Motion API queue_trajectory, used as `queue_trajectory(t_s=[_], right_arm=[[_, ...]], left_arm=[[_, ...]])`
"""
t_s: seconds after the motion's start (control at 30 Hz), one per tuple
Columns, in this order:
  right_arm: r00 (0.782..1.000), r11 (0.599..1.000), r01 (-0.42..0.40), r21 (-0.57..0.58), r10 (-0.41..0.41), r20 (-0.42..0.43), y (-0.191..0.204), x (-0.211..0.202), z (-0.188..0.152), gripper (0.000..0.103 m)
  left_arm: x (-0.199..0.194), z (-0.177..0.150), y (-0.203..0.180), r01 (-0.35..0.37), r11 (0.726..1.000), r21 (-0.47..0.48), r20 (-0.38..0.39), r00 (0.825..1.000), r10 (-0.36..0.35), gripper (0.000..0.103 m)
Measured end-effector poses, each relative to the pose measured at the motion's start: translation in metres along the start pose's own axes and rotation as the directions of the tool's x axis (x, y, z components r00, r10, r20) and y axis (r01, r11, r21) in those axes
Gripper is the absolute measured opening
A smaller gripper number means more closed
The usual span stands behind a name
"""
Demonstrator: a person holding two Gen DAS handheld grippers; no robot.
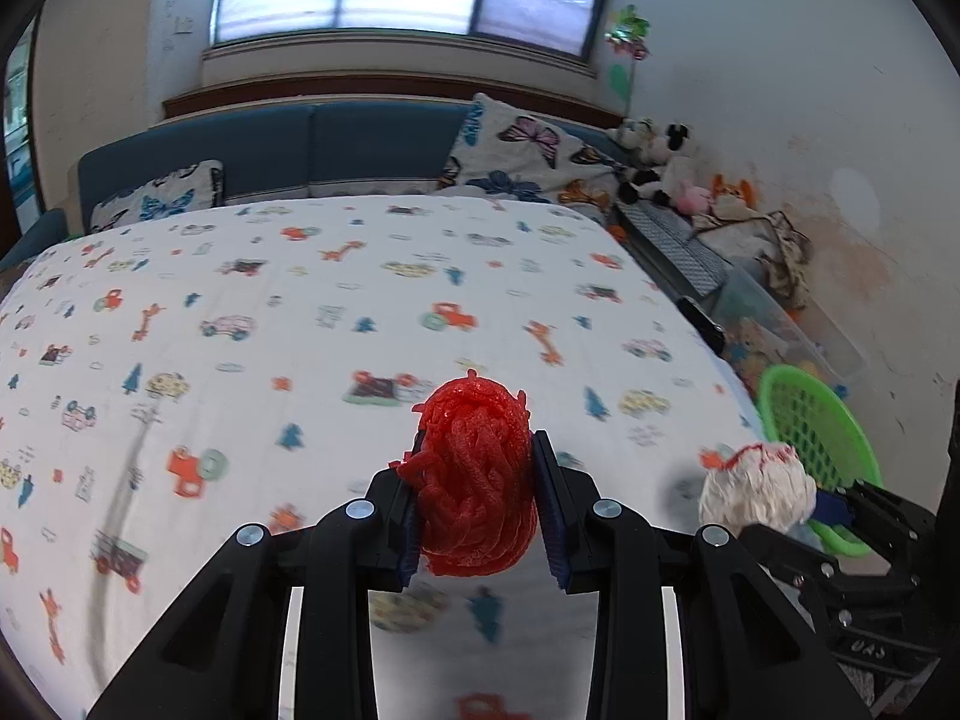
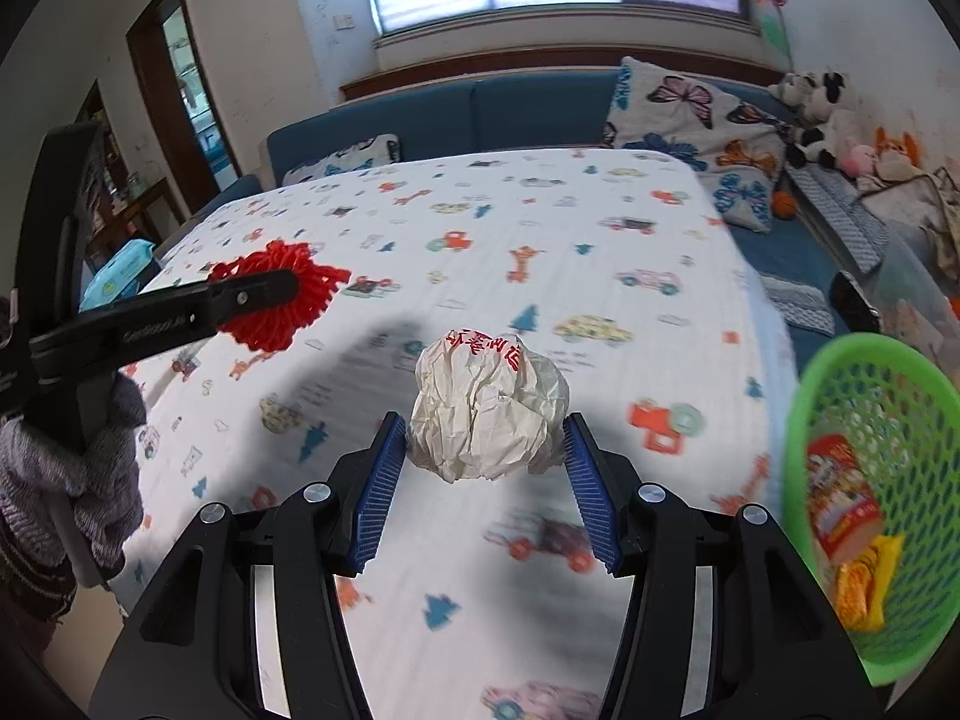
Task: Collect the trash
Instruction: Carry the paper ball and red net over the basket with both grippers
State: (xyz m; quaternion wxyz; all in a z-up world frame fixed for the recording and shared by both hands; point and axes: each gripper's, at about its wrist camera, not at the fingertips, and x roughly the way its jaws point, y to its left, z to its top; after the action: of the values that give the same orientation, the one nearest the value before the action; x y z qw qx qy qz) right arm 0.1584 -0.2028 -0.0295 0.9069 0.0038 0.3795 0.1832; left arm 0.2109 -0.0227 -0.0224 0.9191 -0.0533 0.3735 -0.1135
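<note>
Left tongs pinch the red foam net; right tongs pinch the crumpled paper ball. Both are mid-carry. Next, I judge, comes dropping them into the green basket.

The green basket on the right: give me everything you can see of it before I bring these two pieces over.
The green basket is bright green plastic with lattice walls and a solid rounded rim. It sits off the bed's right edge, tilted with its mouth towards the right wrist camera. Inside lie a red printed packet and, below it, a yellow-orange wrapper. From the left wrist view it shows behind the crumpled white paper ball. Neither pair of tongs touches it. Its base is hidden.
</note>
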Motion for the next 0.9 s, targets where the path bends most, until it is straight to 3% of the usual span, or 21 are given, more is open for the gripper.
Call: queue_trajectory(t_s=[0.5,0.9], right_arm=[[0.991,0.987,0.122,0.101,-0.127,0.041,-0.067,-0.055,-0.032,0.054],[0.961,0.940,0.269,0.210,-0.278,0.014,-0.144,-0.084,-0.061,0.056]], left_arm=[[0.000,-0.013,-0.086,0.103,0.989,0.103,-0.026,0.995,-0.100,0.031],[0.010,-0.009,-0.147,0.176,0.967,0.184,-0.049,0.984,-0.170,0.031]])
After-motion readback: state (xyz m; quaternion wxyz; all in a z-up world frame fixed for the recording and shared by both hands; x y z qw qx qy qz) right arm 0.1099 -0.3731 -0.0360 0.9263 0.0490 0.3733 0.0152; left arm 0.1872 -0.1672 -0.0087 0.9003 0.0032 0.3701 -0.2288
